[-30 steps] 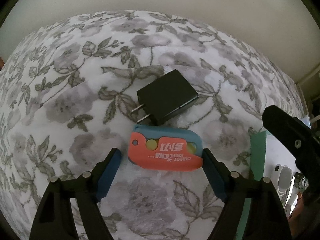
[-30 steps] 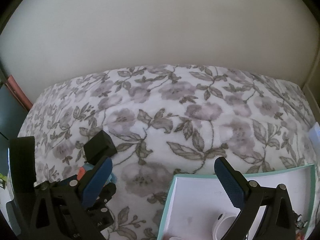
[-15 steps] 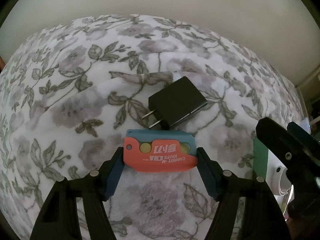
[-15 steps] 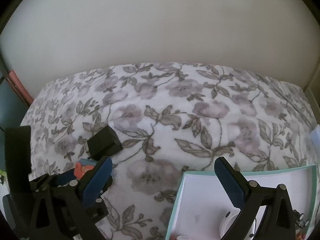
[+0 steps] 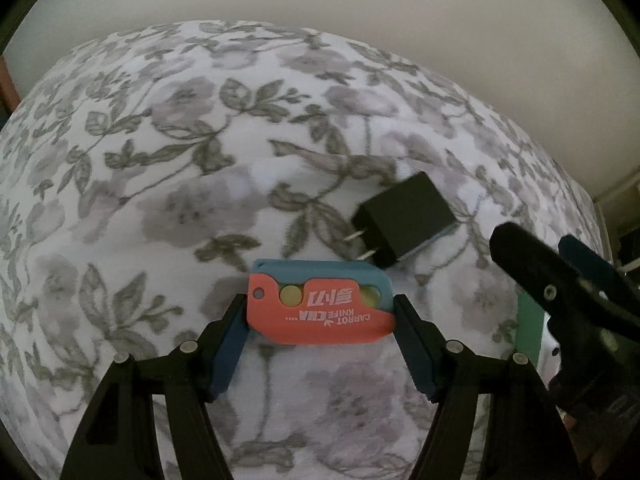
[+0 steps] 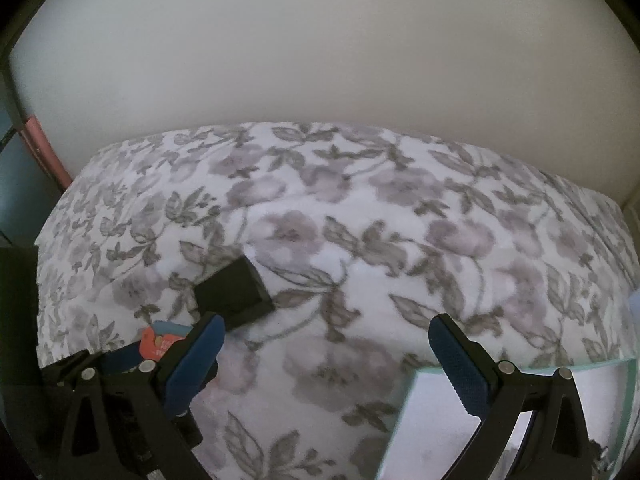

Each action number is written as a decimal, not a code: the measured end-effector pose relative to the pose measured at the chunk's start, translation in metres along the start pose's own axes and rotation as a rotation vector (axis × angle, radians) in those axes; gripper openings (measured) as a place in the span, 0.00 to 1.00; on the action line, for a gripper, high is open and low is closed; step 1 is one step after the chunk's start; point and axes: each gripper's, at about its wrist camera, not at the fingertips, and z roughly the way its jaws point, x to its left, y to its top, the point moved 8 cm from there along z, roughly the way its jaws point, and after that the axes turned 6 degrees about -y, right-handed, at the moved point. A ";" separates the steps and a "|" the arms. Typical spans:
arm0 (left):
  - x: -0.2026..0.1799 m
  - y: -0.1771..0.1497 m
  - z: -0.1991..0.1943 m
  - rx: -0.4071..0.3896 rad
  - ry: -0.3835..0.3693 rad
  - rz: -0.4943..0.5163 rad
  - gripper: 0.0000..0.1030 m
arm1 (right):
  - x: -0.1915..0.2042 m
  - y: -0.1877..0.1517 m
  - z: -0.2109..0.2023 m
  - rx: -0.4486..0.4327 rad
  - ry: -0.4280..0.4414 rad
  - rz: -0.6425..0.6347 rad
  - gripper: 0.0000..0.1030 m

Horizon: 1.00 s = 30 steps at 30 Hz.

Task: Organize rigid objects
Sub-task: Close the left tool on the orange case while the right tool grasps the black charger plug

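An orange and teal folding knife (image 5: 320,312), printed "CARROT KNIFE", lies across my left gripper (image 5: 320,307), whose blue pads press on its two short ends. It hangs just above the floral cloth. A black plug charger (image 5: 404,220) lies on the cloth just beyond it, prongs toward the knife. In the right wrist view my right gripper (image 6: 326,322) stands open over the cloth with nothing between its fingers. The charger (image 6: 234,290) lies just beyond its left finger, and the knife (image 6: 160,344) shows at the lower left.
A white box with a teal rim (image 6: 404,400) sits at the lower right under the right gripper's right finger; its edge (image 5: 528,320) shows behind the right gripper's black body (image 5: 560,292). A pale wall bounds the far side of the cloth.
My left gripper's jaws closed onto the knife's ends. In both views the charger has slid rightward as both hands shifted sideways, and the knife no longer lies beside the charger's prongs.
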 end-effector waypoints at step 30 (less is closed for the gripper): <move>0.115 -0.014 -0.046 -0.041 0.174 -0.223 0.70 | 0.075 0.003 0.056 0.110 0.029 -0.189 0.99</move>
